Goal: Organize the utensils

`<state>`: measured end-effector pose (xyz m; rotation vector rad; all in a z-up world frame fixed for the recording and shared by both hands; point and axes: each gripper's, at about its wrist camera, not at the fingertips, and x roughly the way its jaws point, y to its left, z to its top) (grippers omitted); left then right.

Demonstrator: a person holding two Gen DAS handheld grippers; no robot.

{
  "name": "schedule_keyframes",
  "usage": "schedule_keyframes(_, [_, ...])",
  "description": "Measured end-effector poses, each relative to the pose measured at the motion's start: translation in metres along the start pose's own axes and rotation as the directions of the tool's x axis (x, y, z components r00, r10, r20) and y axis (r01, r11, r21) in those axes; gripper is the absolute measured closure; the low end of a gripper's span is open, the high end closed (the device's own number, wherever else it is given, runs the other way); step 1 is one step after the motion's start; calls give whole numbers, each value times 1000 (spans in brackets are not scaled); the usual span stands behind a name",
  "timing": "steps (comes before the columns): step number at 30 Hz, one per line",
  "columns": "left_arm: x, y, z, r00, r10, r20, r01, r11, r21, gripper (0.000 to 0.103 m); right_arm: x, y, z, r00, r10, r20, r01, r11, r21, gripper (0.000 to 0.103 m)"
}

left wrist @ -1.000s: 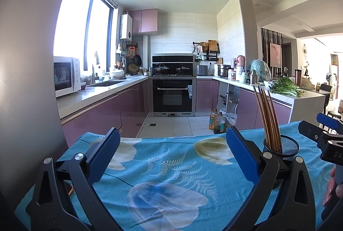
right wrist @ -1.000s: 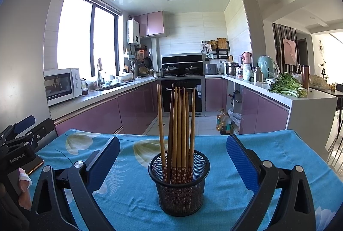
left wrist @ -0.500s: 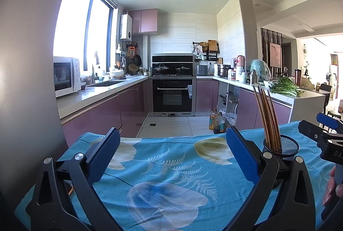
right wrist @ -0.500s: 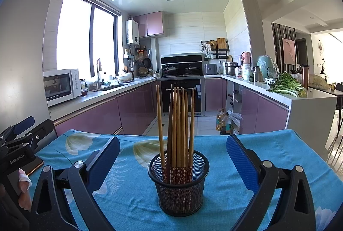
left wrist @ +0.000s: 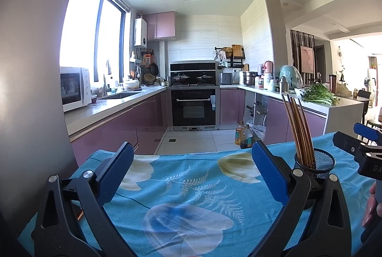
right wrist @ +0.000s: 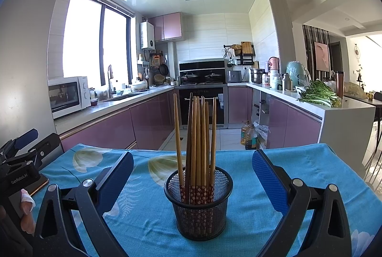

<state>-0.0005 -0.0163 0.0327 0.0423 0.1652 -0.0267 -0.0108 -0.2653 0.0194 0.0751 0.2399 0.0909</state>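
Inside round mesh holder [right wrist: 199,204], wooden chopsticks [right wrist: 197,137]

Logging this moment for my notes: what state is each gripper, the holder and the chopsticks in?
Left gripper: open, empty, over the tablecloth.
Right gripper: open, empty, aimed at the holder.
Mesh holder: upright on the cloth.
Chopsticks: standing in the holder, patterned ends down.

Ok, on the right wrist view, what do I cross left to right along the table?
Left gripper → phone under it → right gripper's left finger → mesh holder with chopsticks → right finger → bare tablecloth.
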Motion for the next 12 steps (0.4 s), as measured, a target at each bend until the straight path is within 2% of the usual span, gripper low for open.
schedule_keyframes(7, [3, 0, -1, 1000, -8, -24, 8, 1000, 1, 6, 1, -2, 0, 1000, -4, -6, 4, 1000, -3, 7])
schedule_keyframes(10, [13, 6, -3, 998, -1, -69, -1, 1000, -18, 6, 3, -17, -1, 999, -43, -23, 42, 999, -4, 7])
schedule_keyframes(12, [21, 14, -6, 994, -9, -106, 5, 999, -36, 6, 6, -37, -1, 995, -95, -43, 96, 995, 12, 7])
